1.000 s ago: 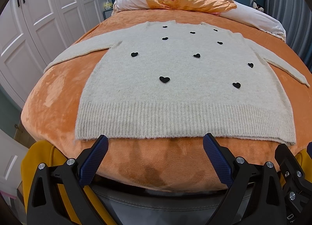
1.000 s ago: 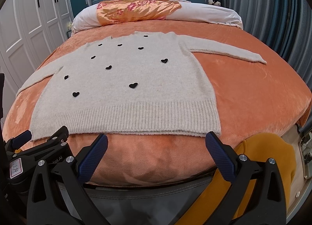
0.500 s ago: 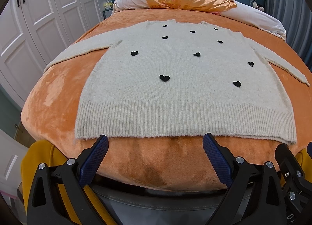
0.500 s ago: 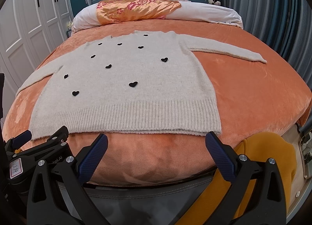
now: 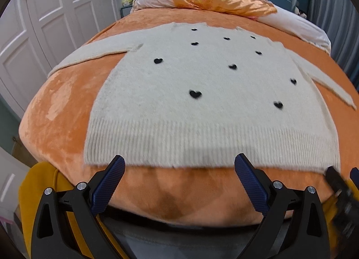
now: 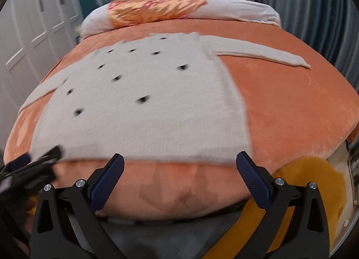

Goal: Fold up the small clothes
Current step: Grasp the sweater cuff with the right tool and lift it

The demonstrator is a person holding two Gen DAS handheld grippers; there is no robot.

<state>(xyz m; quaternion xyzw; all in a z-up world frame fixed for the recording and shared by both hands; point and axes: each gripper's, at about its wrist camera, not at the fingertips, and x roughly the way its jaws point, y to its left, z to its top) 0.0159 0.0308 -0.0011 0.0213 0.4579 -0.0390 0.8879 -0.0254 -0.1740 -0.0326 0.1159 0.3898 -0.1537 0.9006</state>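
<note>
Open orange blanket (image 6: 291,106) on both sides of the sweater (image 5: 202,106); pillows (image 5: 224,3) blocking only beyond its collar.

Sweater (image 5: 202,106) flat on bed (image 5: 56,110).

We hold our left gripper (image 5: 179,167) level with its jaws spread wide, the blue ribbed pads (image 5: 107,186) angled outward and nothing between them. Our right gripper (image 6: 179,165) is posed the same way, wide apart and empty, its blue pads (image 6: 253,181) clear of any contact. The two sit side by side: each wrist view catches the other gripper's black frame as a blur at its edge.
</note>
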